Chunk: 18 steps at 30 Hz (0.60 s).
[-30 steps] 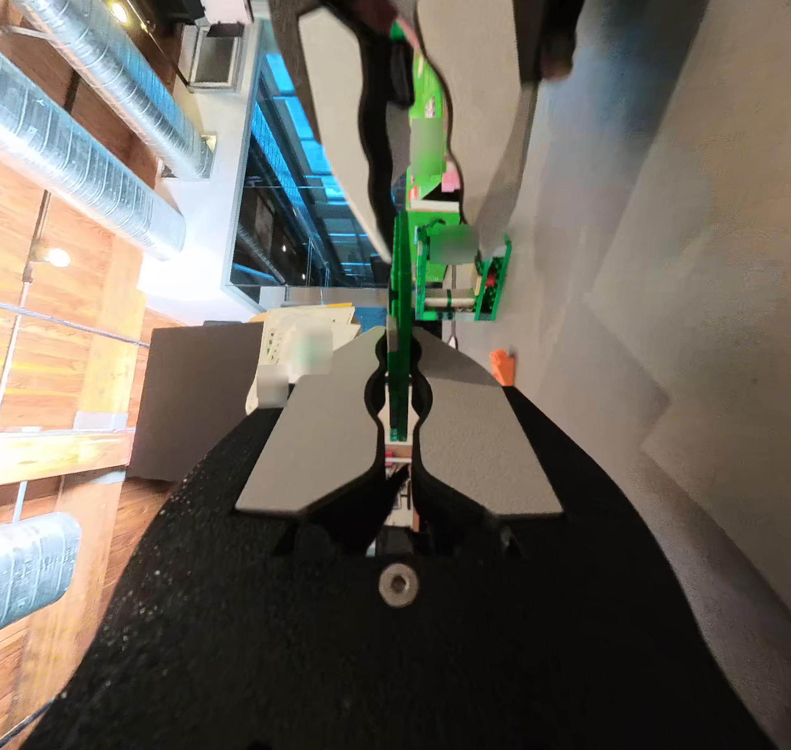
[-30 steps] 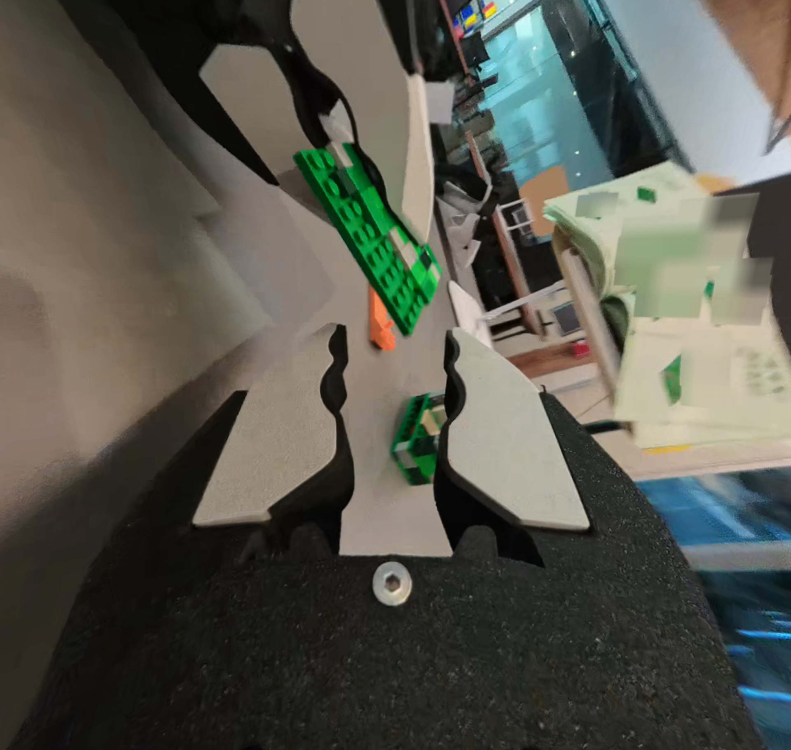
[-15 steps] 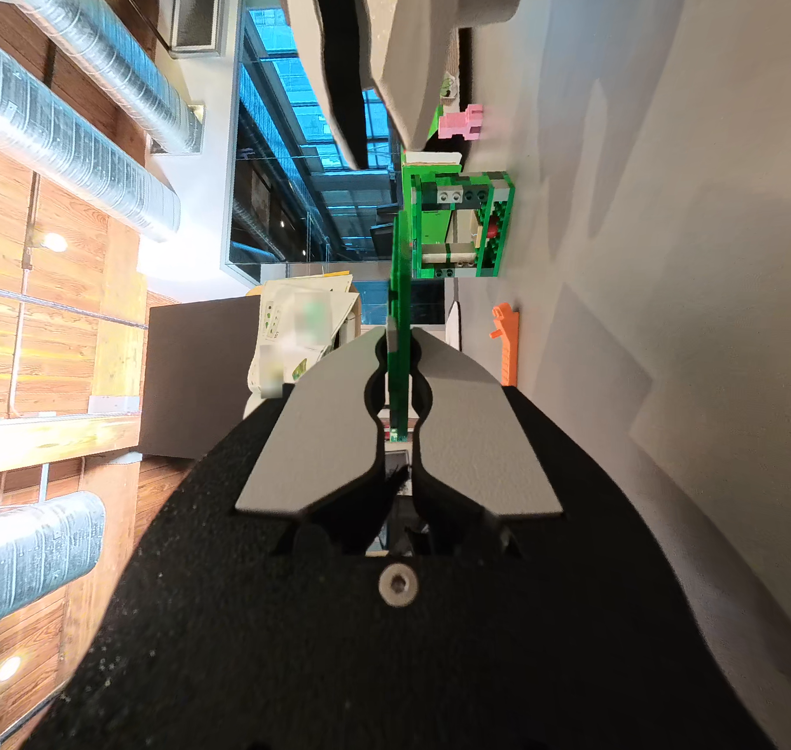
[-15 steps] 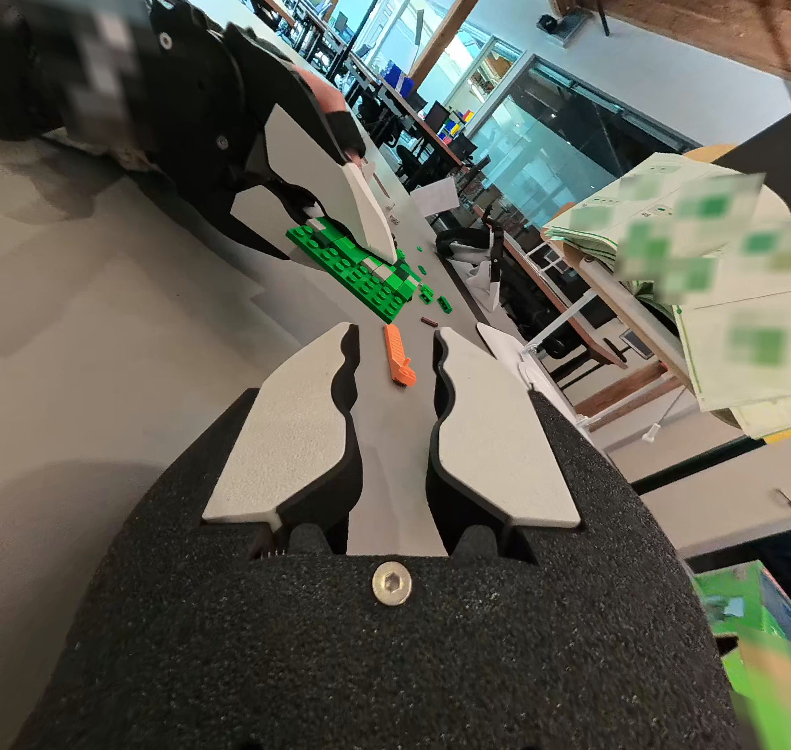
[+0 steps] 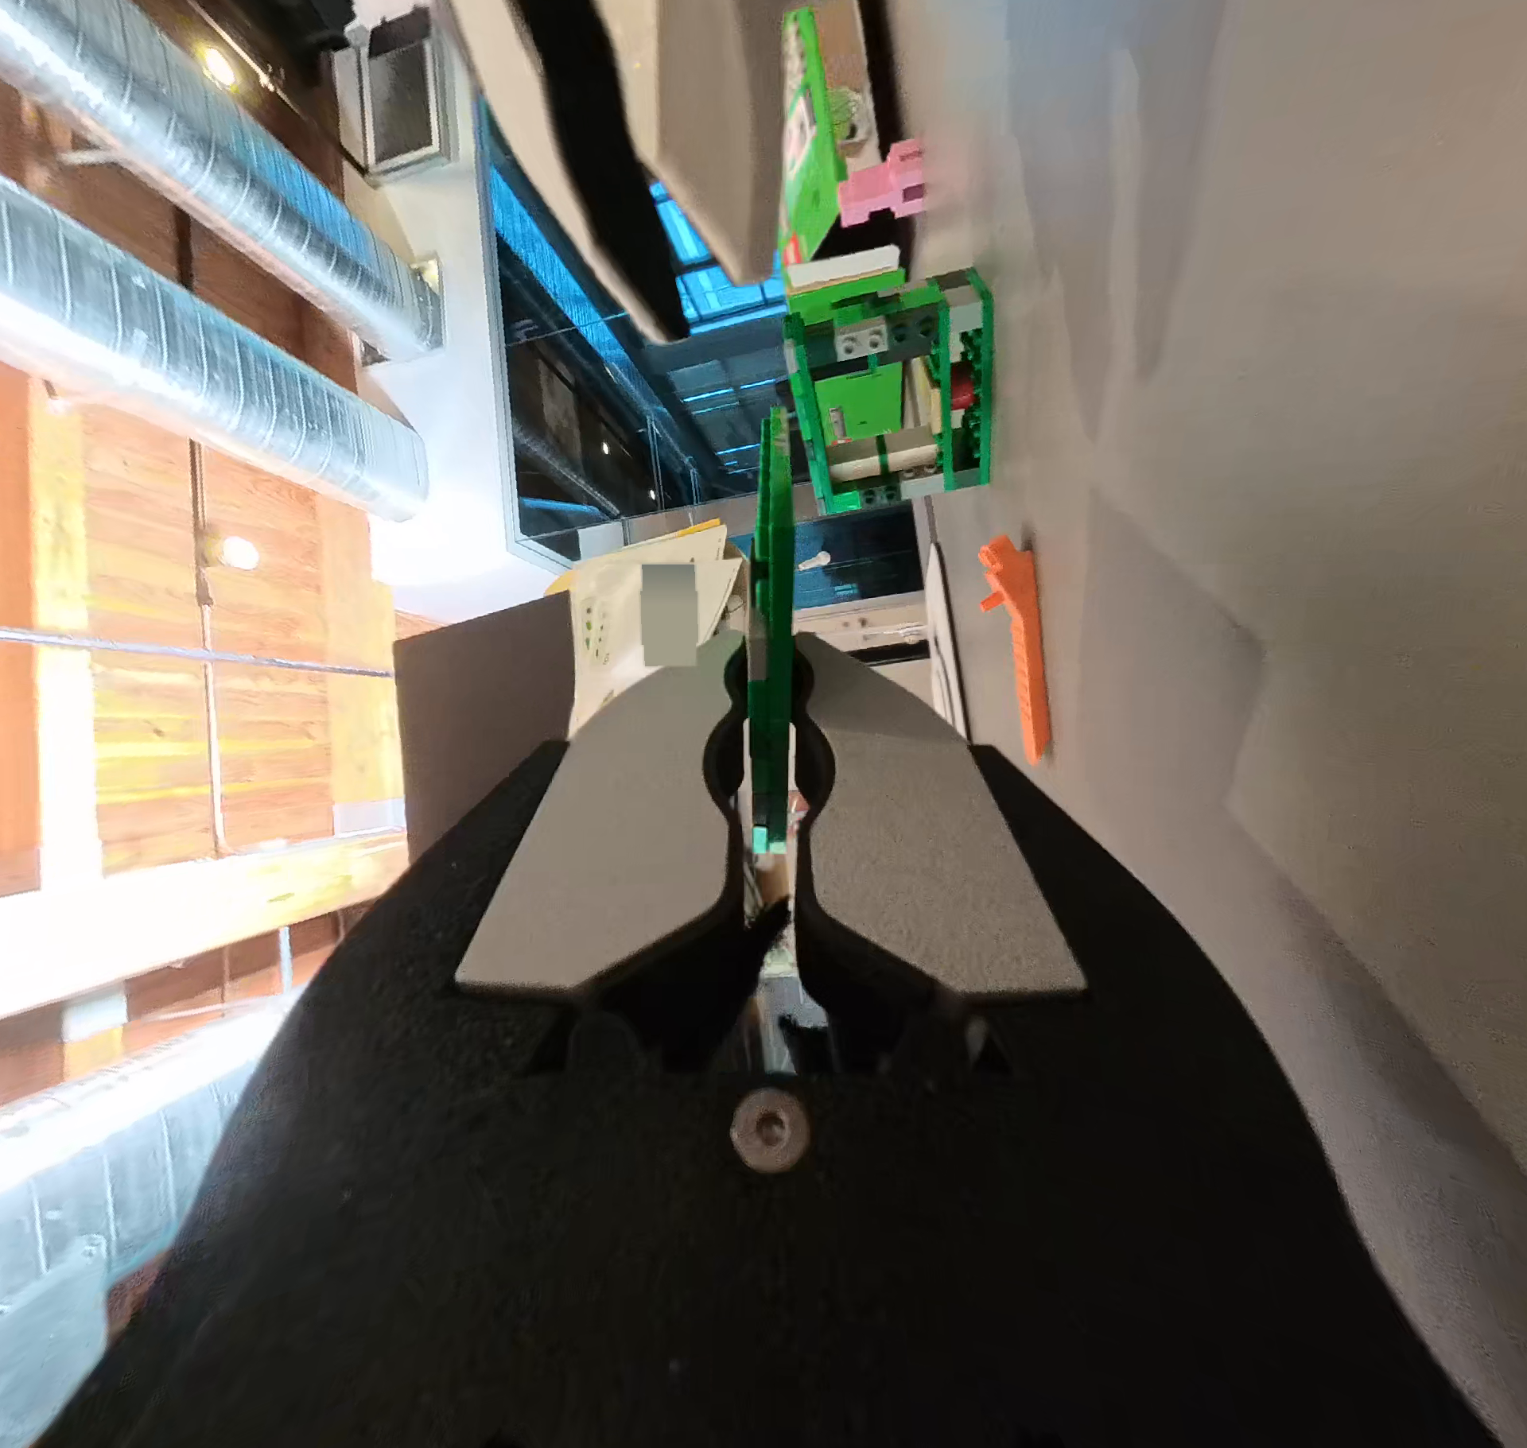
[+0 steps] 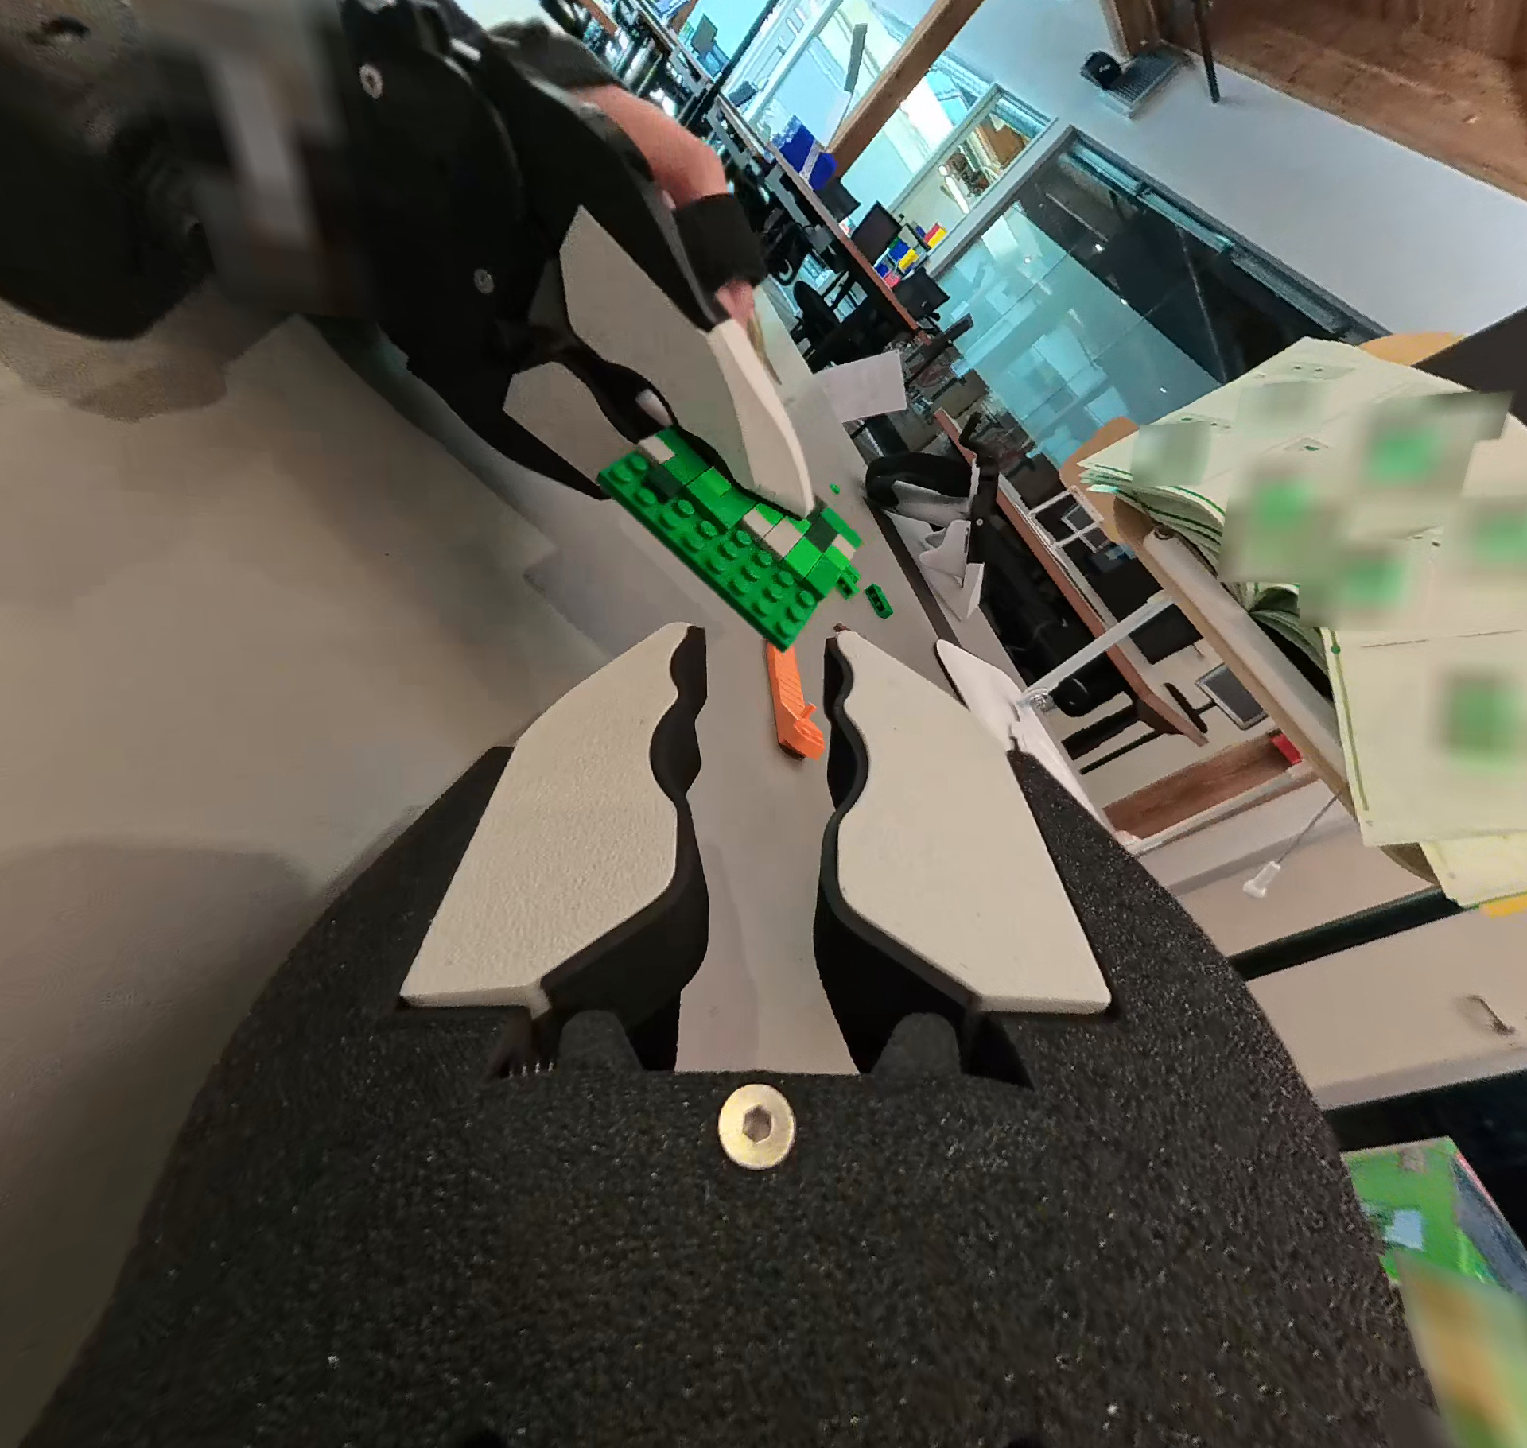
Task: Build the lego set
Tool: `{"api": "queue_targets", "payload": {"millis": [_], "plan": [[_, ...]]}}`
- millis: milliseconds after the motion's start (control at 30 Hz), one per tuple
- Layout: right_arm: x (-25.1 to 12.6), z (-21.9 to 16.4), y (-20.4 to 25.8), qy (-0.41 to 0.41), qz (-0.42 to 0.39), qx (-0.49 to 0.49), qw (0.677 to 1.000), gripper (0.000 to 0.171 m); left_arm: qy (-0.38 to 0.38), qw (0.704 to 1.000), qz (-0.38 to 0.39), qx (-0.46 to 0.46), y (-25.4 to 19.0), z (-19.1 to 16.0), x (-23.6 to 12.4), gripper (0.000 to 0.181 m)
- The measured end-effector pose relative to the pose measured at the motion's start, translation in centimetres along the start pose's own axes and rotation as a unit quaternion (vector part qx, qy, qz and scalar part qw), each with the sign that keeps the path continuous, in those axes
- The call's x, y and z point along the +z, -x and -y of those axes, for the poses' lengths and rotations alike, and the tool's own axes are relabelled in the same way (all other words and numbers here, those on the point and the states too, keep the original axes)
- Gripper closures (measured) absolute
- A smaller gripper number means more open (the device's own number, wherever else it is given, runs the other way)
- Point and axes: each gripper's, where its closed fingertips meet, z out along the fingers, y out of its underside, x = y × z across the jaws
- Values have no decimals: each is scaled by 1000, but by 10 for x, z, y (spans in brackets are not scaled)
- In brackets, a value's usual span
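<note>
Table [image 6: 206,665] as before, green plate [image 5: 773,665] still clamped

I'm looking at an open-plan office: rows of desks [image 6: 859,252] with monitors [image 6: 876,231] are running beside glass partitions [image 6: 1099,318], and exposed ducts [image 5: 206,384] are hanging over wood-panelled walls [image 5: 157,739].
</note>
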Motion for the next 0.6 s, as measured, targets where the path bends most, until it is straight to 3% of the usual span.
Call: {"api": "queue_targets", "payload": {"millis": [600], "plan": [[1,-3,0,4,9,14,1000,150,-21,999,-22,-19,-8,8,-1,176]]}}
